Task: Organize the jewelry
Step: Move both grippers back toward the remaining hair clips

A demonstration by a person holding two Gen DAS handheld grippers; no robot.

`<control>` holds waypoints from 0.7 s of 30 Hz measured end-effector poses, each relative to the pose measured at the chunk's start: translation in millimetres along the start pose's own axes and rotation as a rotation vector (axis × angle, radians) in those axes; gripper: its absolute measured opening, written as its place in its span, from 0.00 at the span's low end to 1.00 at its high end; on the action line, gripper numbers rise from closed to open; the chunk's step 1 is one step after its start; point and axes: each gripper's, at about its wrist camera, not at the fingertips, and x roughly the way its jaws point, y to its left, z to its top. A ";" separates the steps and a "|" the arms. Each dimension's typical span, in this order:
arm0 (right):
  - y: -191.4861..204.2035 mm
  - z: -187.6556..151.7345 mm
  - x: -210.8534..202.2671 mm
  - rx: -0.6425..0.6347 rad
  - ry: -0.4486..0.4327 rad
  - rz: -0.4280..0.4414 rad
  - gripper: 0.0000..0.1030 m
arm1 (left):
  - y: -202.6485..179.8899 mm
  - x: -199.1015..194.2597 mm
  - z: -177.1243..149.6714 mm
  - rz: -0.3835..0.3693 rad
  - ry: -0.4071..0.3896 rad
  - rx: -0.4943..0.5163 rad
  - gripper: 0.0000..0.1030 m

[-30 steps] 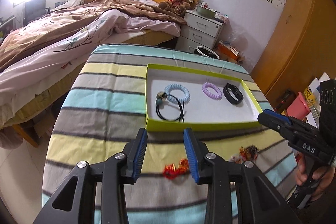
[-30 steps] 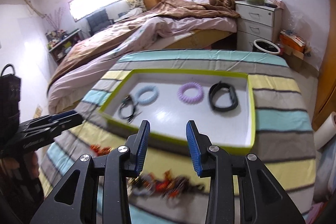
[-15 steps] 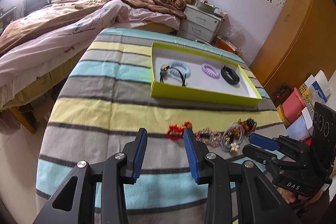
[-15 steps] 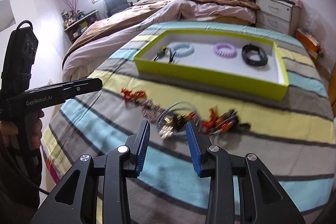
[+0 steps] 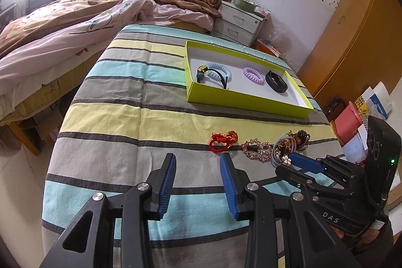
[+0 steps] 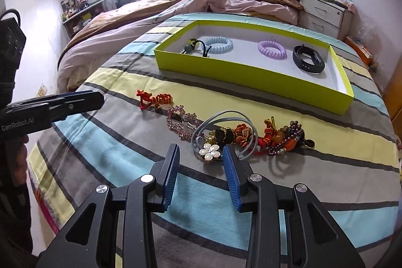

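A lime-green tray (image 5: 241, 99) (image 6: 251, 78) holds a blue coil band (image 6: 218, 43), a purple coil band (image 6: 271, 47), a black wristband (image 6: 308, 59) and a black hair tie with beads (image 6: 194, 45). Loose on the striped cloth lie a red knotted bracelet (image 5: 223, 138) (image 6: 154, 99), a pink rhinestone clip (image 5: 256, 149) (image 6: 181, 123) and a tangled pile with a white flower clip (image 6: 209, 151) and beads (image 6: 286, 138). My left gripper (image 5: 197, 162) is open and empty, just short of the red bracelet. My right gripper (image 6: 201, 153) is open, its fingertips beside the flower clip.
The striped cloth covers a table (image 5: 140, 122). A bed with rumpled covers (image 5: 75, 24) stands behind on the left, a white nightstand (image 5: 238, 21) at the back, a wooden wardrobe (image 5: 351, 37) on the right.
Both grippers have drawn back from the tray toward the near edge and lowered toward the loose jewelry. Both stay open and empty.
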 end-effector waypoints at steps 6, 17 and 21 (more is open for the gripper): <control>-3.3 0.2 1.4 0.013 0.005 -0.025 0.22 | 2.5 3.3 -0.7 -0.008 0.007 -0.004 0.35; -2.5 -1.7 -8.2 0.020 -0.034 -0.051 0.17 | 0.2 8.4 -1.4 -0.008 0.020 0.001 0.35; -5.0 -3.4 -20.8 0.044 -0.077 -0.049 0.17 | 0.0 10.0 -0.6 -0.016 0.023 0.003 0.35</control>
